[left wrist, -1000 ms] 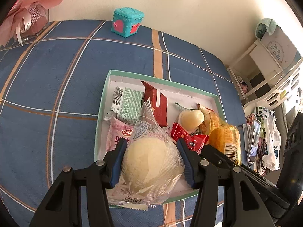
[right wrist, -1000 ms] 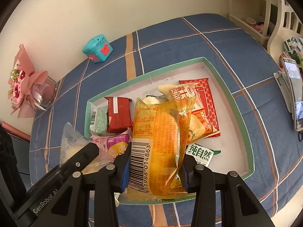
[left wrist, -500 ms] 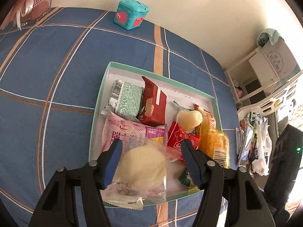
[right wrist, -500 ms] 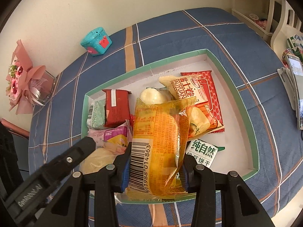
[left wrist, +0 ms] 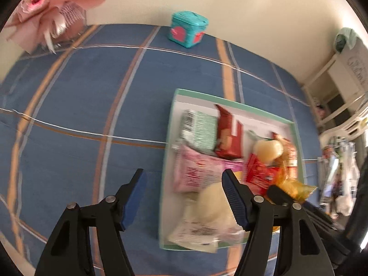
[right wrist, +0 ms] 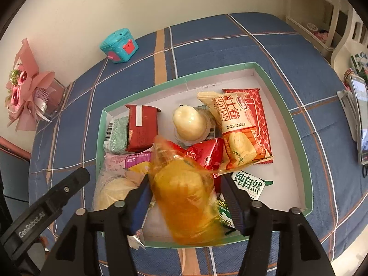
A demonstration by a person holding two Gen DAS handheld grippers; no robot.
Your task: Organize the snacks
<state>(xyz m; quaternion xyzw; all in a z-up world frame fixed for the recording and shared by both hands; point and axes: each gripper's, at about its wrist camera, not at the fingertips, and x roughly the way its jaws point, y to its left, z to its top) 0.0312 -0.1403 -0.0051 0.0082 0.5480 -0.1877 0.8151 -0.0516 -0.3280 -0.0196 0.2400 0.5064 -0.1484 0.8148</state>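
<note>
A green-rimmed white tray (left wrist: 169, 124) (right wrist: 283, 96) on the blue checked cloth holds several snack packets. The clear-wrapped pale bun (left wrist: 211, 204) (right wrist: 112, 191) lies in its near left corner. My left gripper (left wrist: 184, 184) is over the tray's left rim, its jaws opening, with nothing pressed between them; the bun sits by its right finger. The orange-wrapped bread (right wrist: 184, 195) is blurred and tilted between the fingers of my right gripper (right wrist: 185, 184), whose jaws are opening; the right pad stands apart from it. Its lower end rests over the tray's near rim.
In the tray lie a red packet (right wrist: 142, 128), a green one (right wrist: 117, 133), a pink one (left wrist: 195, 172), a jelly cup (right wrist: 189, 124), an egg-roll pack (right wrist: 239, 128) and a biscuit pack (right wrist: 248, 184). A teal toy box (right wrist: 119, 46) and a pink bouquet (right wrist: 25, 92) stand by the wall. A phone (right wrist: 361, 115) is at the right.
The left jaws spread and let go of the bun, which now lies in the tray; that gripper swung left. The right jaws opened and the orange bread slipped down and tilted.
</note>
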